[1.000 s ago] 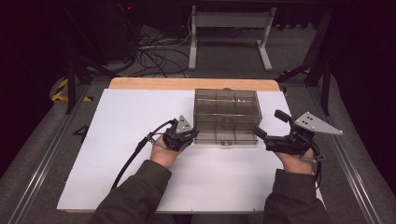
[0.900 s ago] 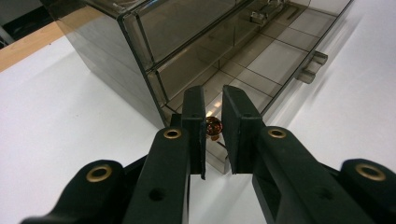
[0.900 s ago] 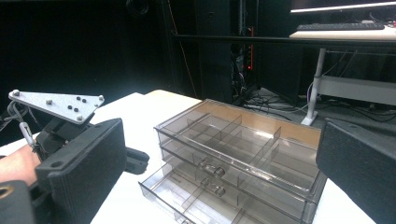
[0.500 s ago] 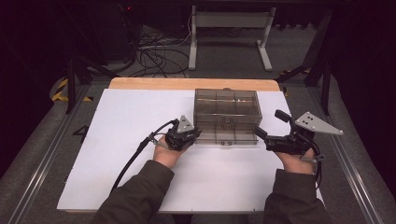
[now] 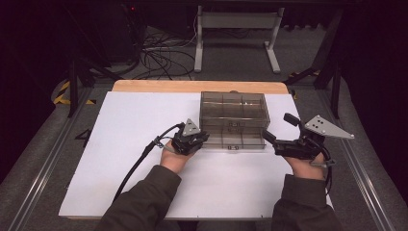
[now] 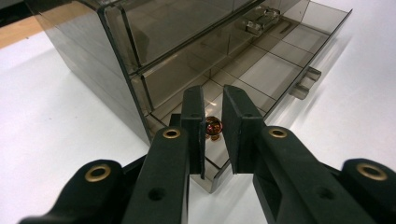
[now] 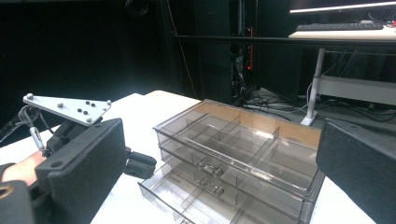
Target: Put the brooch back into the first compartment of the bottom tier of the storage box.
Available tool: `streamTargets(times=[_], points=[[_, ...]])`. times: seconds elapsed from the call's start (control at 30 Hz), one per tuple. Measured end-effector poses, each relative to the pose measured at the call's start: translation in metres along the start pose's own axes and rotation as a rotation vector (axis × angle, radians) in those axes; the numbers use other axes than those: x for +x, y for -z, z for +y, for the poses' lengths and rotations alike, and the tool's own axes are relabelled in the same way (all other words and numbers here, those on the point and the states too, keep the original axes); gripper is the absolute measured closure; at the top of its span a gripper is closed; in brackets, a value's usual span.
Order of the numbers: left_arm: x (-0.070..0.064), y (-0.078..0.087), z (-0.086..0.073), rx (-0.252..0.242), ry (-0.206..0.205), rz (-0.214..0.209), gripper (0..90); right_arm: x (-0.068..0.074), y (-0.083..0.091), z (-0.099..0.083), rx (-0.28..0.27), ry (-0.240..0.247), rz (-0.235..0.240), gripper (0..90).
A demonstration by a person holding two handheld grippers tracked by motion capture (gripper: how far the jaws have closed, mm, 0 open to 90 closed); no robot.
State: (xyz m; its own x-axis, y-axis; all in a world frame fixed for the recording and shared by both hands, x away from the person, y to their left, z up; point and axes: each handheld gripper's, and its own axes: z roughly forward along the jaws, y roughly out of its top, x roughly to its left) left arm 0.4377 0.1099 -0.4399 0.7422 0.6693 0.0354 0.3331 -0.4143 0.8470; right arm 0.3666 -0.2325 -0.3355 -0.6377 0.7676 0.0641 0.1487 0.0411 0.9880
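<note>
Change: almost nothing; both hands sit as half a second ago.
Left gripper [image 6: 213, 135]: slightly parted over a small reddish bead [image 6: 213, 127] in the open bottom drawer [image 6: 275, 70].
Right gripper [image 5: 279, 133]: wide apart, beside the organizer [image 5: 233, 107].
Advice: lower straight, centre the bead, close gently.

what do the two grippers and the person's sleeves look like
Both the left gripper and the right gripper are matte black, each topped by a grey three-cornered plate dotted with small screws. The left gripper's flat rectangular jaws carry brass-coloured rivets on their arms. A black cable trails from the left gripper. The person wears dark olive-brown sleeves.
</note>
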Motion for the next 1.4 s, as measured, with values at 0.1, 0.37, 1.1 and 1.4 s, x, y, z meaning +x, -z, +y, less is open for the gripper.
streamTargets(times=[0.1,0.37,1.1,1.4], points=[[0.0,-0.001,-0.001,0.004,-0.001,-0.001,78.7,0.0,0.0,0.0,0.0,-0.001,0.0,2.4],[0.0,0.001,0.0,-0.001,0.001,0.011,74.5,0.0,0.0,0.0,0.001,0.0,0.001,2.4],[-0.001,0.031,0.008,-0.077,-0.009,0.022,53.1,0.003,-0.005,-0.001,0.013,0.014,0.005,2.4],[0.001,0.043,0.01,-0.099,-0.008,0.015,43.7,0.004,-0.006,-0.001,0.013,0.016,0.005,2.4]])
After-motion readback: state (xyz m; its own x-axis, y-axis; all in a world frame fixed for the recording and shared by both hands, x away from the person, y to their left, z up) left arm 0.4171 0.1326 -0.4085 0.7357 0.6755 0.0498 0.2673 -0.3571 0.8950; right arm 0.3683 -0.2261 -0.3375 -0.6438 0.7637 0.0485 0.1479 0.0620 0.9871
